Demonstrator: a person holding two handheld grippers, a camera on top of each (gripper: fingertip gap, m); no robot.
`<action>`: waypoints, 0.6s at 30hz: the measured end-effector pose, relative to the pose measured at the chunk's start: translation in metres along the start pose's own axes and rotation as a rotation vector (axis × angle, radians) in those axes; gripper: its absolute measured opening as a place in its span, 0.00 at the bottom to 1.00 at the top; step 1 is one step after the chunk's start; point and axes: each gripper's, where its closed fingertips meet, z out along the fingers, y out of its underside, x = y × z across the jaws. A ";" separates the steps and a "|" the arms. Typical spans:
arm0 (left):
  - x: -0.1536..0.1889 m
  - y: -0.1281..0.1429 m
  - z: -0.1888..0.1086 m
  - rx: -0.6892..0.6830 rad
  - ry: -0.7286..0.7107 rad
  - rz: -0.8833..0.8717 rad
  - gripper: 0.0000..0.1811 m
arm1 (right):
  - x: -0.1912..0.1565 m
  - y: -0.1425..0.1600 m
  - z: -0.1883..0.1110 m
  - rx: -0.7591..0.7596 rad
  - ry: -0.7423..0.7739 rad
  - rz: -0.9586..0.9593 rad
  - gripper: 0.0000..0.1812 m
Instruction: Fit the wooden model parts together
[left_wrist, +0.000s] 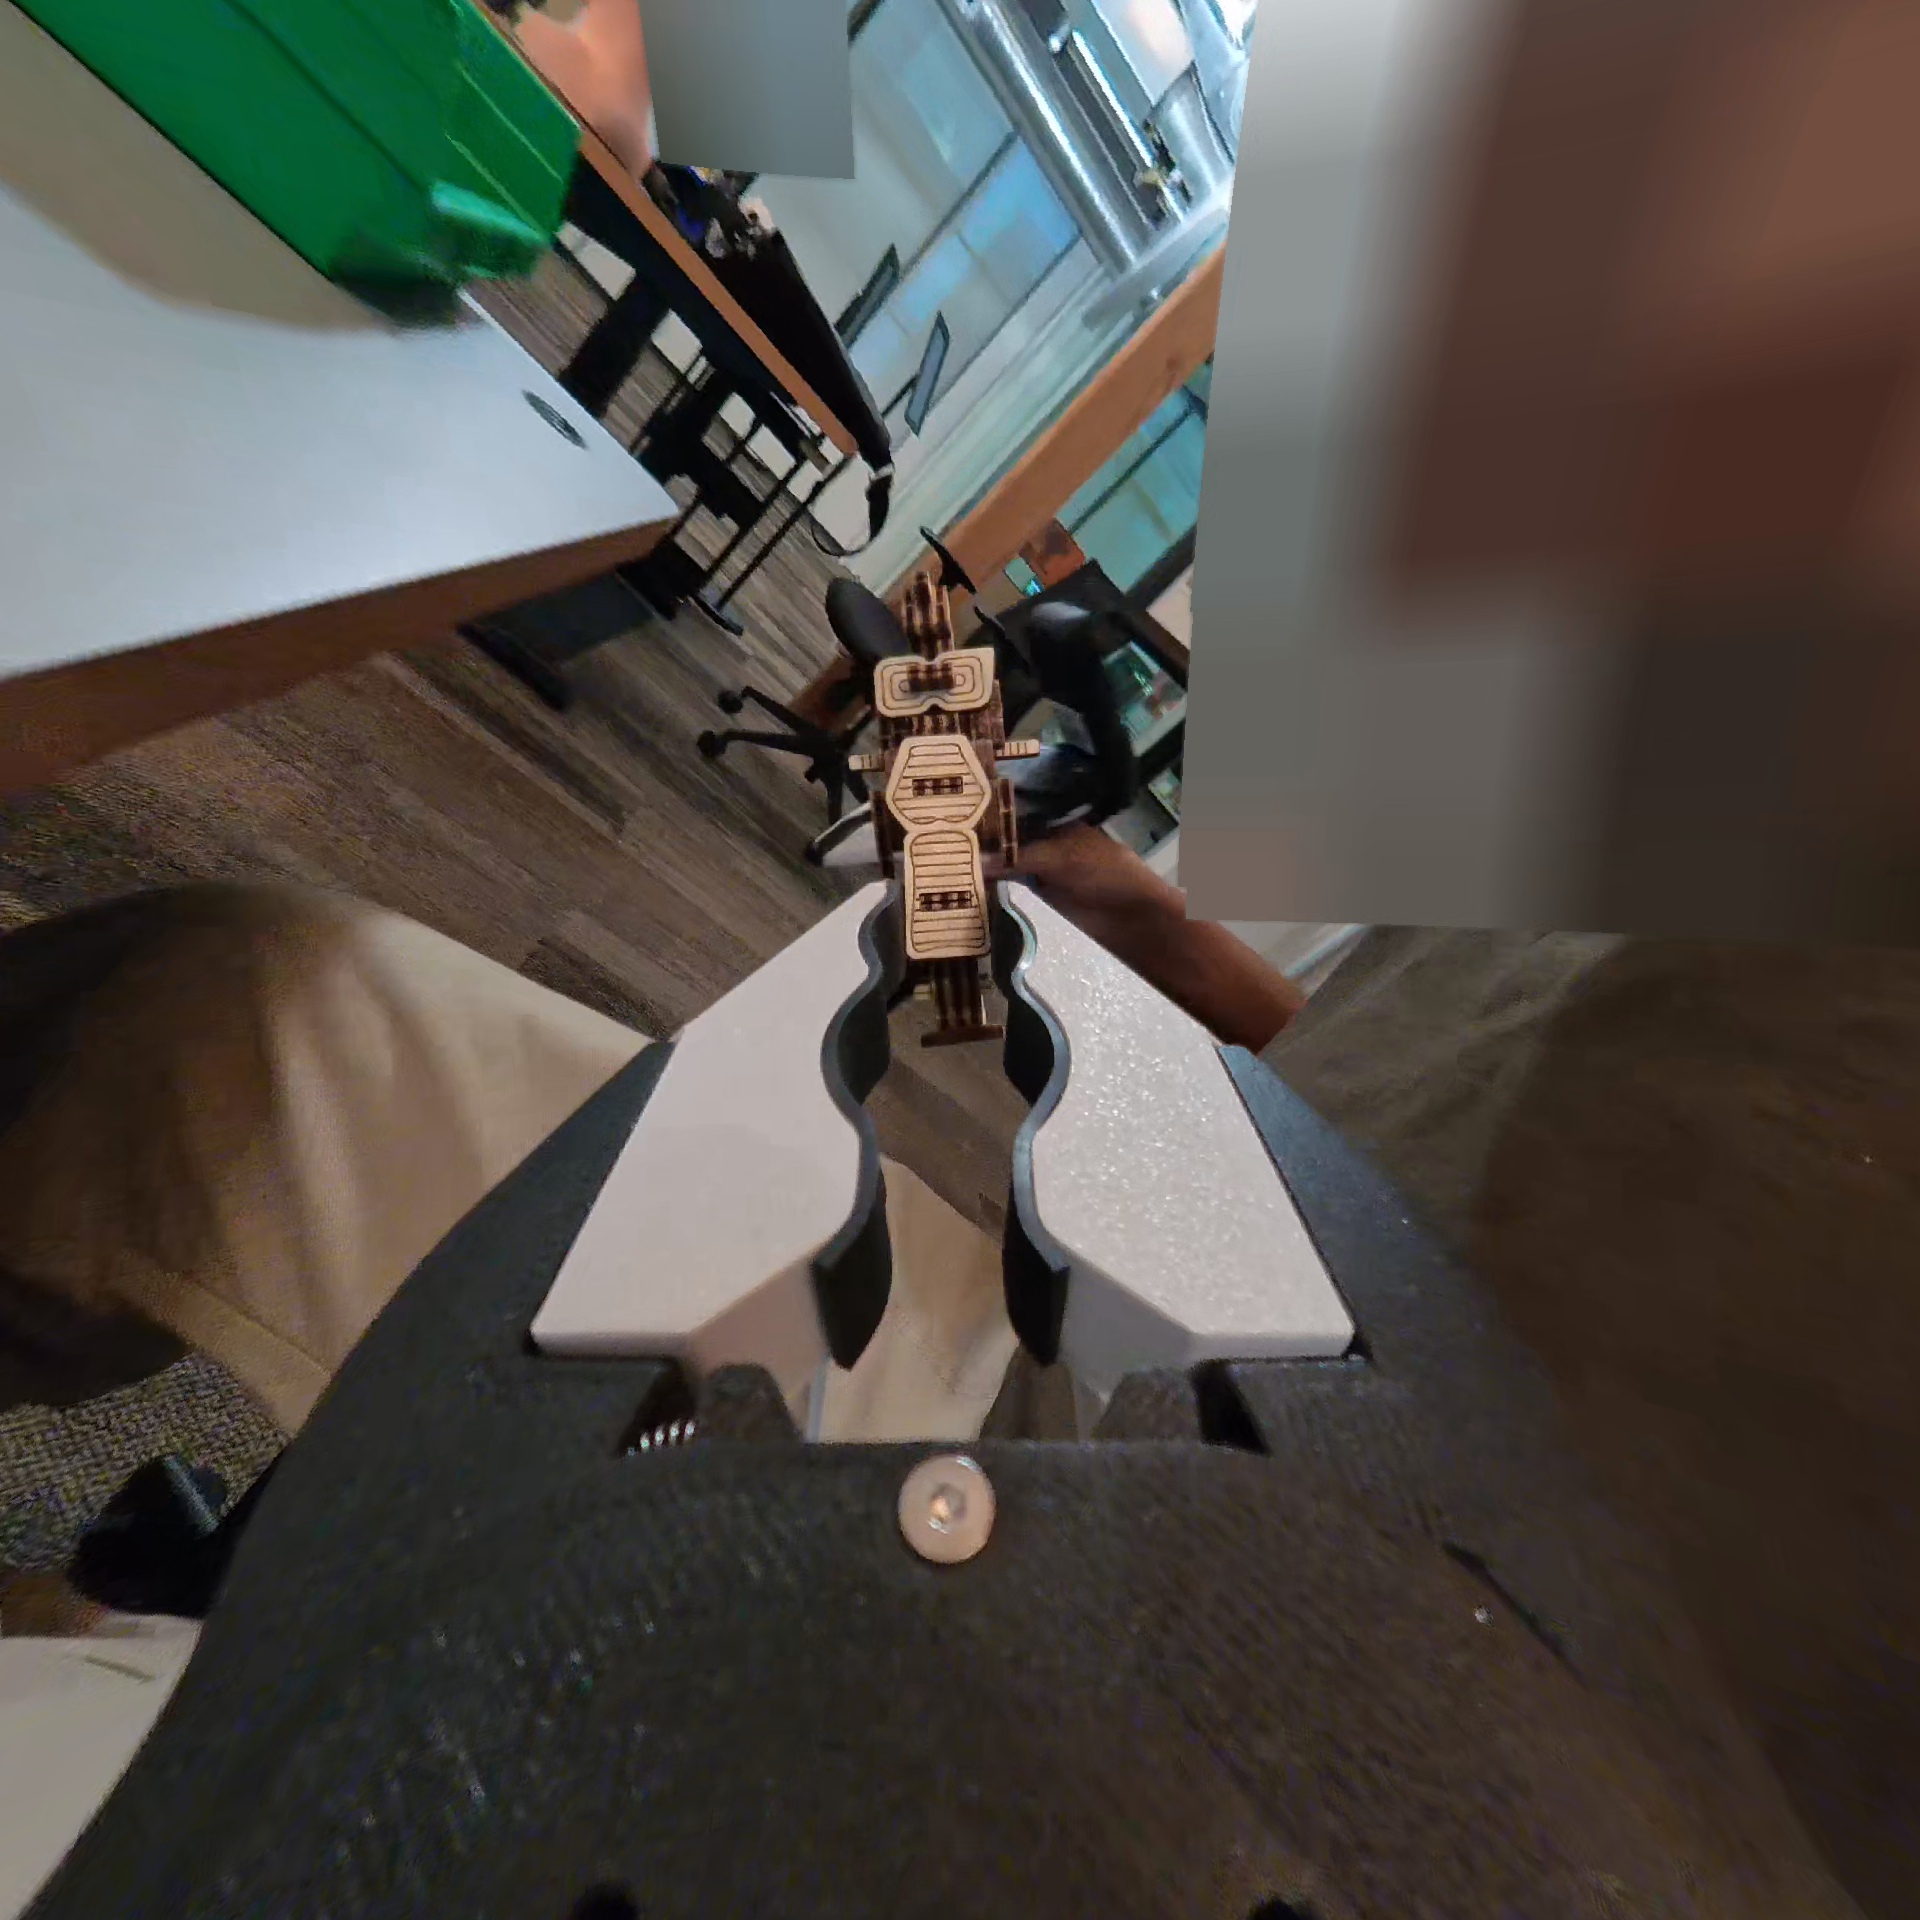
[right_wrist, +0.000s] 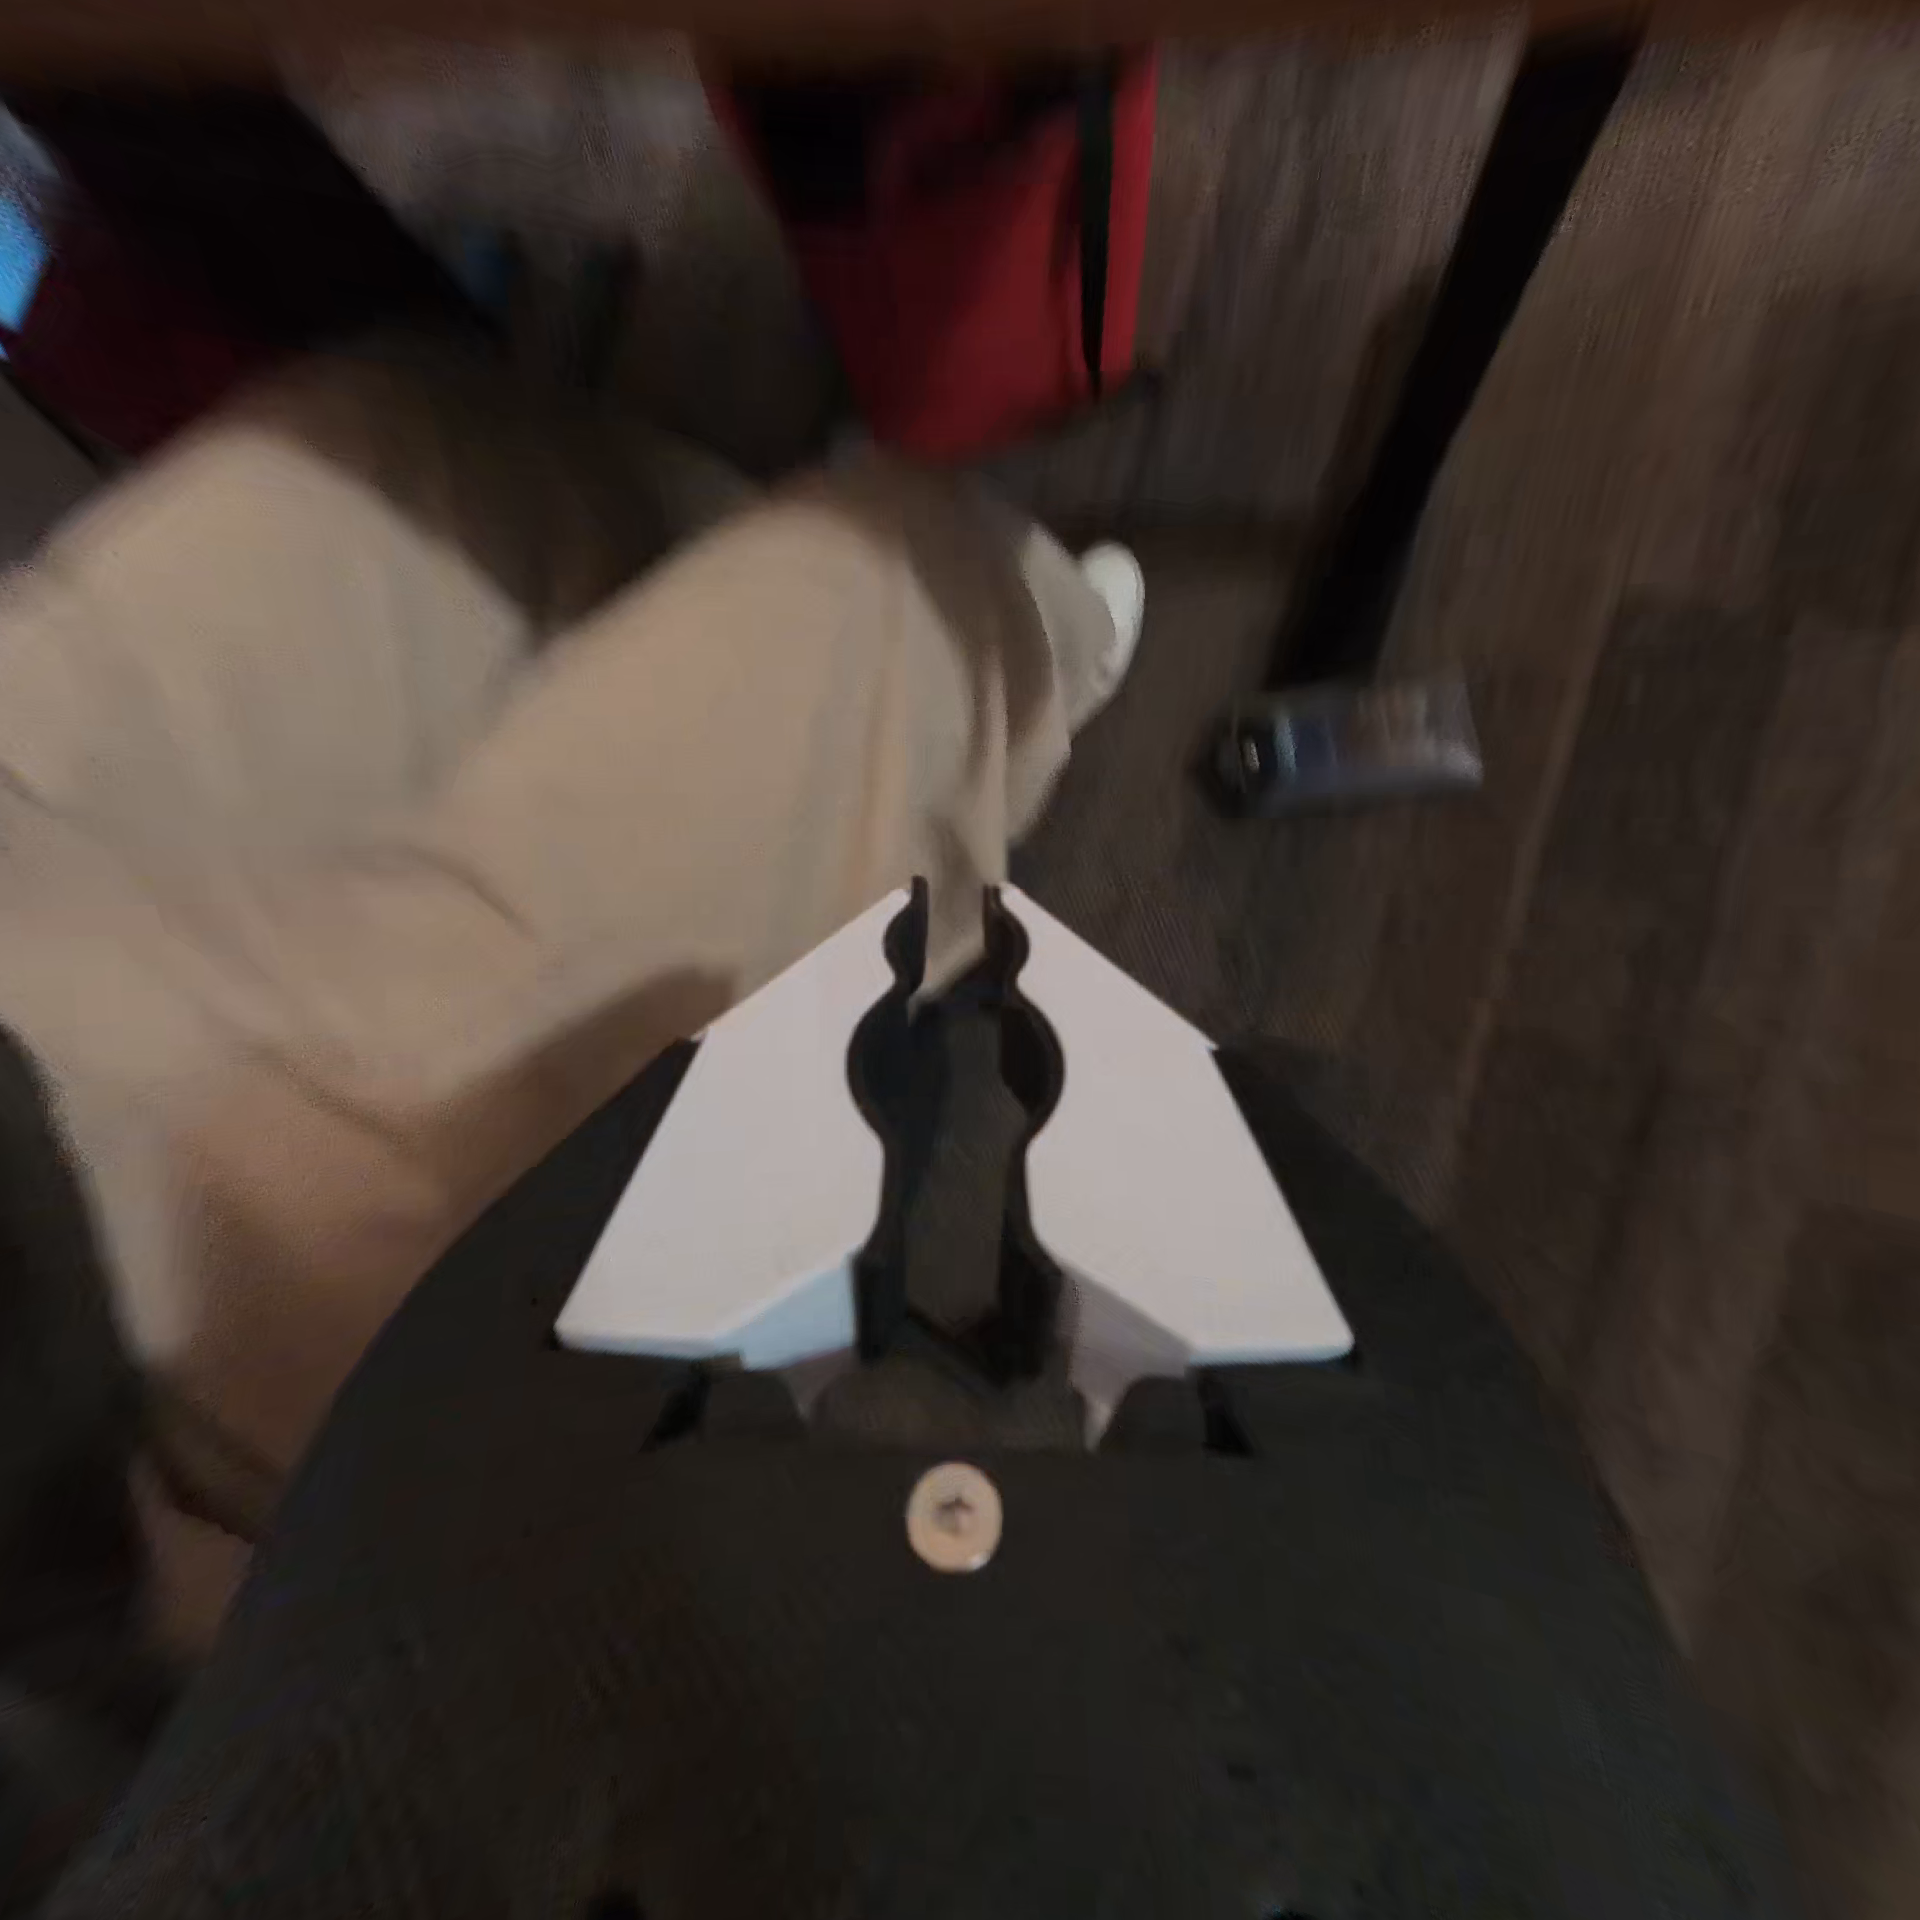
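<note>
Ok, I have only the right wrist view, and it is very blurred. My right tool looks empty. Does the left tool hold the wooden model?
Observer: Yes. The left tool is shut on the wooden model, gripping its near end at the fingertips.
Operator: Does the model rest on something?
Observer: No. It is in the air over the carpet, pointing away from the tool.
Operator: Where is the table?
Observer: The white table is at the upper left of the left wrist view, with a green box above it in the picture.
</note>
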 end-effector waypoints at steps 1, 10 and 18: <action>0.003 0.005 0.004 -0.014 0.005 0.003 0.07 | 0.010 0.022 0.009 -0.074 0.014 -0.039 0.05; -0.025 0.037 0.060 -0.100 -0.070 -0.018 0.07 | 0.200 0.287 0.208 -0.434 0.208 -0.093 0.01; -0.085 0.084 0.151 -0.332 -0.168 -0.043 0.07 | 0.245 0.440 0.327 -0.590 0.196 0.356 0.07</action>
